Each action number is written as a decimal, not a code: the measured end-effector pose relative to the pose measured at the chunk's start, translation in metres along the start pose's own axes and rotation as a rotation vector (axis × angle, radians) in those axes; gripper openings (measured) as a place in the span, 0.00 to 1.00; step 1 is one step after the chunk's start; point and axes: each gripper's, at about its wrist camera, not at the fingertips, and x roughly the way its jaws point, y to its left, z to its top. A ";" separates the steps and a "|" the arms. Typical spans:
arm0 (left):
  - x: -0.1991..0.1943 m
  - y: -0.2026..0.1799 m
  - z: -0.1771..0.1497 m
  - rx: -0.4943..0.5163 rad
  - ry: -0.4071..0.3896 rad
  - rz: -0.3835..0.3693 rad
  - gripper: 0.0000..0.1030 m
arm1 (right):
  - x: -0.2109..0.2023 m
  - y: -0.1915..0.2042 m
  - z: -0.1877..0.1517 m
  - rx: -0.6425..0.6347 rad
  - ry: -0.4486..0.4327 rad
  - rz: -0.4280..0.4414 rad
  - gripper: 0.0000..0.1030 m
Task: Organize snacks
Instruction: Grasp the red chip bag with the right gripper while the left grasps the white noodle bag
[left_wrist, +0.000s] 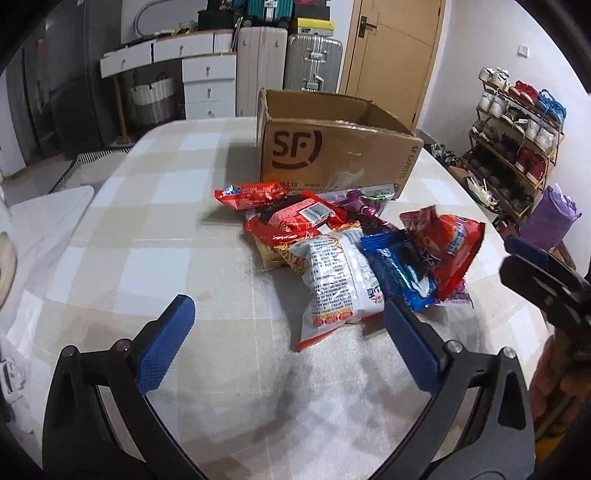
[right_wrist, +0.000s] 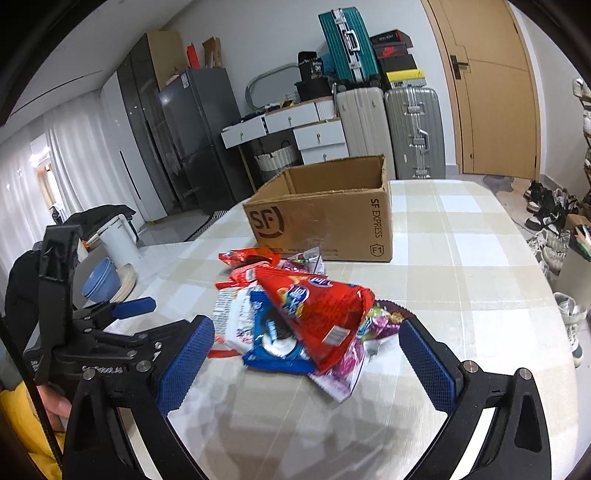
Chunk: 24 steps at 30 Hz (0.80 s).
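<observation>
A pile of snack packets lies on the checked tablecloth in front of an open cardboard SF box (left_wrist: 332, 155) (right_wrist: 325, 218). The pile holds a white packet (left_wrist: 332, 284), a blue Oreo packet (left_wrist: 399, 273) (right_wrist: 273, 339), a red packet (left_wrist: 447, 243) (right_wrist: 317, 310) on top, further red packets (left_wrist: 295, 218) and a purple one (right_wrist: 340, 373). My left gripper (left_wrist: 284, 314) is open and empty just before the white packet. My right gripper (right_wrist: 306, 336) is open, its fingers either side of the pile's near end. It shows in the left wrist view (left_wrist: 539, 269) at the right.
The table (left_wrist: 147, 229) (right_wrist: 461, 258) has a rounded edge. Blue bowls and plates (right_wrist: 107, 280) sit on a side counter at the left. A shoe rack (left_wrist: 517, 147), suitcases (right_wrist: 391, 125), drawers and a fridge stand beyond the table.
</observation>
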 end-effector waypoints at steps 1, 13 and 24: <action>0.005 0.002 0.001 -0.006 0.011 -0.001 0.99 | 0.006 -0.003 0.002 0.007 0.009 0.000 0.99; 0.059 0.006 0.007 -0.028 0.100 -0.051 0.99 | 0.065 -0.014 0.011 0.029 0.097 0.010 0.78; 0.084 0.004 0.012 -0.050 0.127 -0.105 0.99 | 0.068 -0.017 0.005 0.030 0.075 0.056 0.46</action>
